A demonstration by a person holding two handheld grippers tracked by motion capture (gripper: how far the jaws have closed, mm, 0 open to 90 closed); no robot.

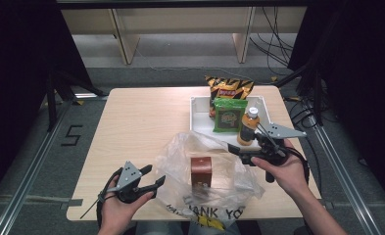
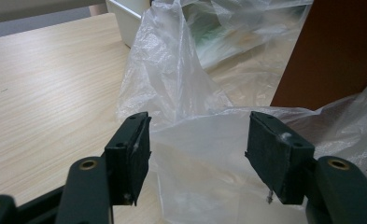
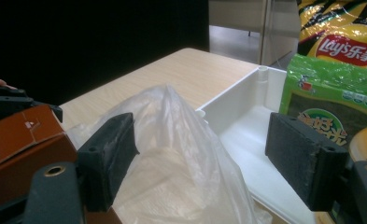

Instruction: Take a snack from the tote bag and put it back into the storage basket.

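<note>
Landmark: the clear plastic bag (image 1: 214,181), lying crumpled on the near middle of the wooden table (image 1: 136,127), its printed lettering toward your edge.

Inside the bag, about at its centre, a small brown box (image 1: 201,171) stands upright. In the left gripper view the box (image 2: 330,51) rises behind the bag's (image 2: 181,88) film, up and right of the jaws.

Your left gripper (image 1: 148,178) sits at the bag's left edge, jaws pointing into it. In its own view the left gripper (image 2: 197,144) has its jaws spread wide, with bag film lying between the pads (image 2: 134,149) but not pressed by either. Nothing pinched.

Your right gripper (image 1: 244,155) is at the bag's far right corner, between the bag and the white tray (image 1: 196,117). Its own view shows the right gripper (image 3: 202,163) with jaws spread wide; a fold of the bag (image 3: 181,154) rises between them, clear of the right pad and close to the left one; contact there can't be told. Box (image 3: 22,140) at the left of that view.

The tray touches the bag's far edge. In it: a green snack packet (image 1: 228,115) upright, a yellow-and-black crisp bag (image 1: 228,87) behind that, and an orange drink bottle (image 1: 249,126) at the tray's near right corner, just beside your right gripper.
</note>
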